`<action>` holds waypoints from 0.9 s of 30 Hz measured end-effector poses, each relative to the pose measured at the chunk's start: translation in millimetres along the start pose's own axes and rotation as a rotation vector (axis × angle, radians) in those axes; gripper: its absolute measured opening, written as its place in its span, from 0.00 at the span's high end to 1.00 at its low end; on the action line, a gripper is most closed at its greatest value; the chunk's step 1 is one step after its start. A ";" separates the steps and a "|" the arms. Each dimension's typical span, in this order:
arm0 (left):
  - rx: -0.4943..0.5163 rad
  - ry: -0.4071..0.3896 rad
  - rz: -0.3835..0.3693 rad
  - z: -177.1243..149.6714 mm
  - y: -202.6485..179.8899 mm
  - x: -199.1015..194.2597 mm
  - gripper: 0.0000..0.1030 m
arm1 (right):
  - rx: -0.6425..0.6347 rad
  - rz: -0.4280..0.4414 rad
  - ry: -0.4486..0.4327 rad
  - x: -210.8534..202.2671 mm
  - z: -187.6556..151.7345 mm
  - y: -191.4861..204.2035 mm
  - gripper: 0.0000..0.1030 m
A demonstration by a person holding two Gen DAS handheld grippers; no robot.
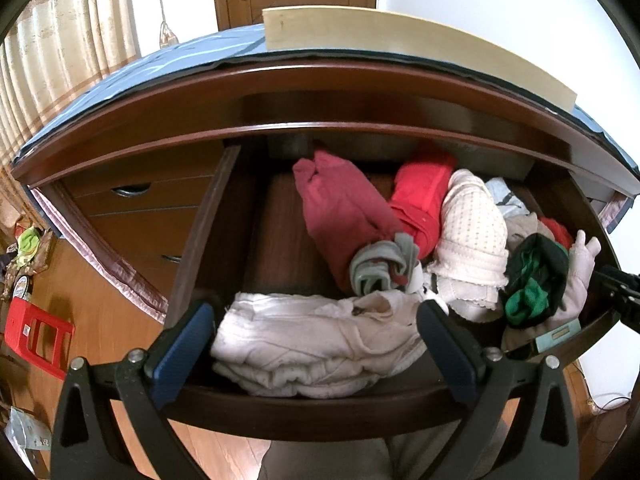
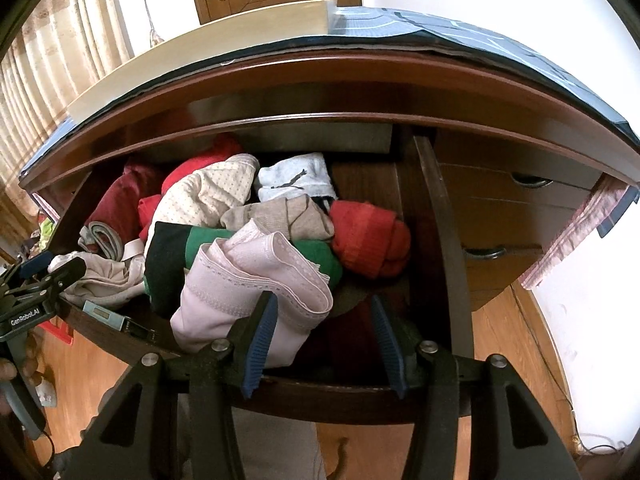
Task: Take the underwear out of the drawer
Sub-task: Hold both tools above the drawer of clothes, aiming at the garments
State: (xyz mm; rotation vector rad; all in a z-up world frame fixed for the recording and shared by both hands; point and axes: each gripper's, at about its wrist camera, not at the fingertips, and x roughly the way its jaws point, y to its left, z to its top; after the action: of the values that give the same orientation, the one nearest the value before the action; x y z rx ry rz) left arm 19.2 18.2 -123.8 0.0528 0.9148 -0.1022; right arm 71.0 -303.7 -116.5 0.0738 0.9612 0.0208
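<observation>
An open dark wooden drawer point(image 1: 304, 412) holds several pieces of underwear. My left gripper point(image 1: 314, 314) is open above the drawer's front, its fingers on either side of a folded white piece point(image 1: 312, 344). Behind lie dark red point(image 1: 340, 208), bright red point(image 1: 420, 196) and dotted cream point(image 1: 472, 224) pieces. My right gripper point(image 2: 324, 304) is open over the drawer's front right; its left finger point(image 2: 260, 332) lies against a pale pink piece point(image 2: 256, 292). A green and black piece point(image 2: 224, 248) and a red roll point(image 2: 372, 240) lie beside it.
The dresser top point(image 1: 168, 64) carries a blue cloth and a pale board point(image 1: 400, 40). Closed drawers point(image 2: 504, 216) flank the open one. A red stool point(image 1: 36, 332) stands on the wooden floor at left. A small teal box point(image 2: 104, 314) rests on the drawer's front edge.
</observation>
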 end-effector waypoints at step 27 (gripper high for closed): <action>-0.002 -0.026 0.013 -1.8 -1.4 -1.0 0.00 | 0.003 -0.010 -0.014 -0.6 -3.5 1.3 0.50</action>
State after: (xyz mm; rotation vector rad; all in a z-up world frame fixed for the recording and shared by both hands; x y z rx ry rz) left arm 17.0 17.0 -124.1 0.0553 0.8888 -0.0894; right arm 67.8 -302.3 -117.9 0.0719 0.9476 0.0101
